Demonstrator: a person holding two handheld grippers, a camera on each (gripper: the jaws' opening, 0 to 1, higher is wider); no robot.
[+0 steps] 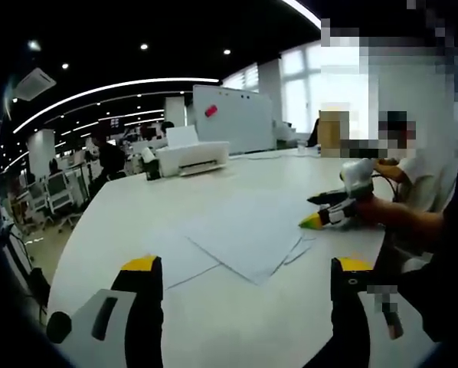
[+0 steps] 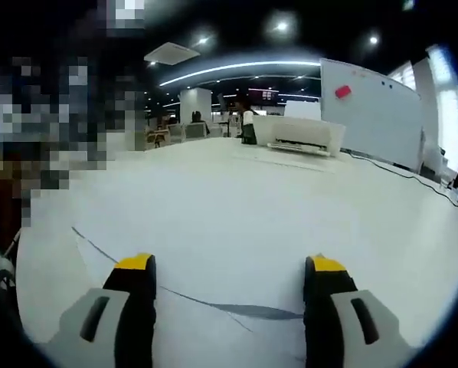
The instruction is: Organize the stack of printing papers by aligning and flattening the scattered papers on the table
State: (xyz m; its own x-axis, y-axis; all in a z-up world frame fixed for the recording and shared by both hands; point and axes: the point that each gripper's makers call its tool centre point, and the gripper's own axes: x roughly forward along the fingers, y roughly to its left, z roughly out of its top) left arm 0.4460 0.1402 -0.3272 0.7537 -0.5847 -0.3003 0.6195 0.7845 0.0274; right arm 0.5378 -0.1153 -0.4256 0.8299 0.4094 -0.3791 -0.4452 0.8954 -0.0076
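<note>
Several white printing papers [image 1: 244, 230] lie fanned out and overlapping on the white table [image 1: 137, 207], their corners out of line. My left gripper [image 1: 246, 264] is open and hovers short of the papers' near edge, nothing between its jaws. My right gripper [image 1: 325, 213] comes in from the right, held by a person's hand, its yellow tip at the right edge of the sheets. In the right gripper view my right gripper [image 2: 230, 264] is open, jaws wide apart above a sheet of paper [image 2: 214, 337] whose edge runs just ahead of them.
A white printer [image 1: 191, 157] [image 2: 298, 132] stands at the table's far side, with a whiteboard [image 1: 233, 119] [image 2: 374, 107] behind it. A loose sheet [image 1: 263, 155] lies near the printer. A seated person [image 1: 413, 199] is at the right edge. Office desks and chairs [image 1: 53, 195] stand beyond the table.
</note>
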